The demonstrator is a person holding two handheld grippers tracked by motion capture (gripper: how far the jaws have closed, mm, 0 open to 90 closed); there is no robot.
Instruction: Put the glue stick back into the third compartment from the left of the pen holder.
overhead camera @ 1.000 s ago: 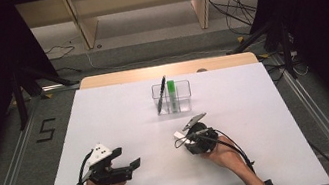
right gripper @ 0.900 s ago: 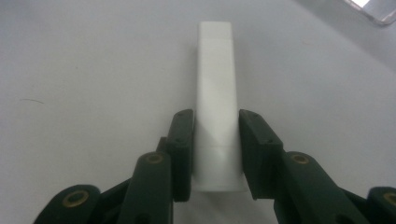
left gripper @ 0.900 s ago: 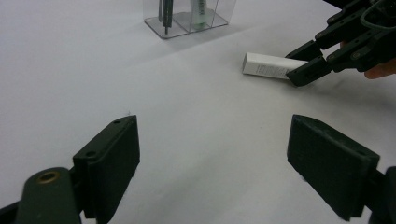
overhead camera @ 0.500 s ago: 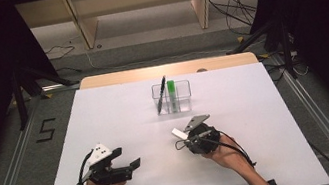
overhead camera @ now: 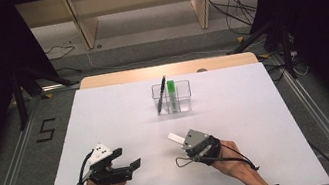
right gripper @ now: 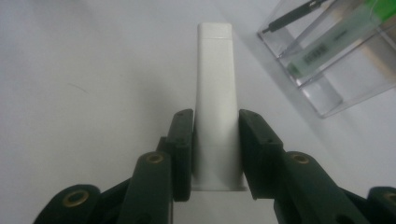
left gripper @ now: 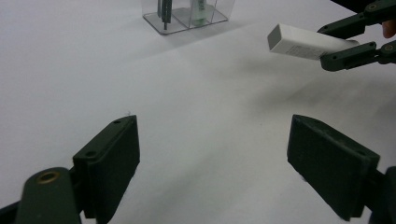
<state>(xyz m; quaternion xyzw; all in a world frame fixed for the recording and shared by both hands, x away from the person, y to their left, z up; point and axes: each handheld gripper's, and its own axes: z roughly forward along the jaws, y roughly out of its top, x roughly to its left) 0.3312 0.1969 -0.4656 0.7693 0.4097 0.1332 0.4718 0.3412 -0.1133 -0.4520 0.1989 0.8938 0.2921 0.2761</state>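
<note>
My right gripper (overhead camera: 183, 140) is shut on a white rectangular bar (overhead camera: 175, 137), whose free end sticks out past the fingertips toward the left. In the right gripper view the white bar (right gripper: 215, 93) stands pinched between both pads of that gripper (right gripper: 215, 140), just above the table. The left gripper view has the same bar (left gripper: 301, 41) at upper right, held by the right gripper (left gripper: 334, 44). My left gripper (overhead camera: 129, 157) rests near the front left edge, open, with nothing between its jaws (left gripper: 222, 163).
A clear compartmented box (overhead camera: 172, 98) stands at the middle back of the white table (overhead camera: 106, 117), holding a black pen (overhead camera: 161, 93) and a green-capped marker (overhead camera: 171, 89). It also appears in both gripper views (left gripper: 187, 14) (right gripper: 336, 60).
My right gripper has drawn back a little toward the near edge, still shut on the white bar. The left gripper has stayed put.
</note>
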